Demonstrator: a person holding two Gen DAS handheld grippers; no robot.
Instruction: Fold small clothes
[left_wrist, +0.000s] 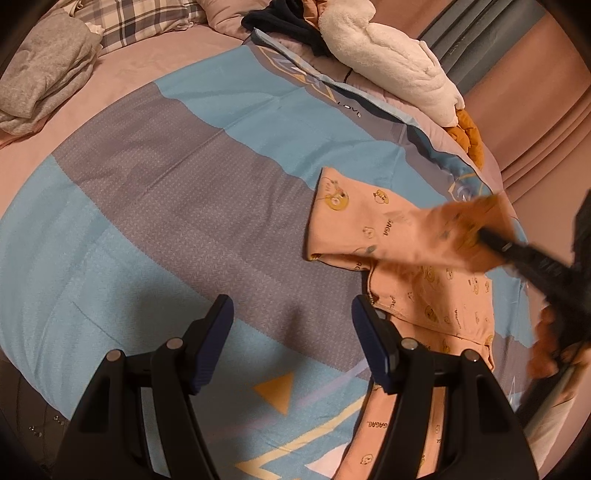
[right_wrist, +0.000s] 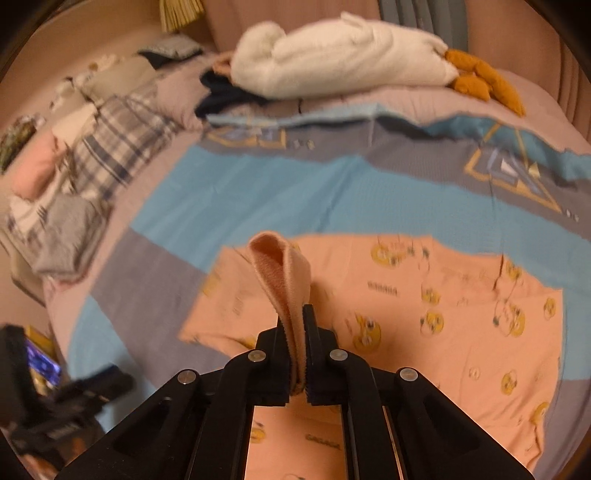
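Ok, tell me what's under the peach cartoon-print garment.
The peach cartoon-print garment lies on a blue and grey patterned quilt, which shows all round it. The right gripper lifts one ribbed cuff. Whatever lies beneath the garment's middle is covered.

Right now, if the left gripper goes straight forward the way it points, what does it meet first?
Probably the bare quilt. The left gripper is open and empty, and the blue and grey fabric fills the gap ahead of its fingers. The pink garment lies just beside the right finger, so it might brush that edge; depth is unclear.
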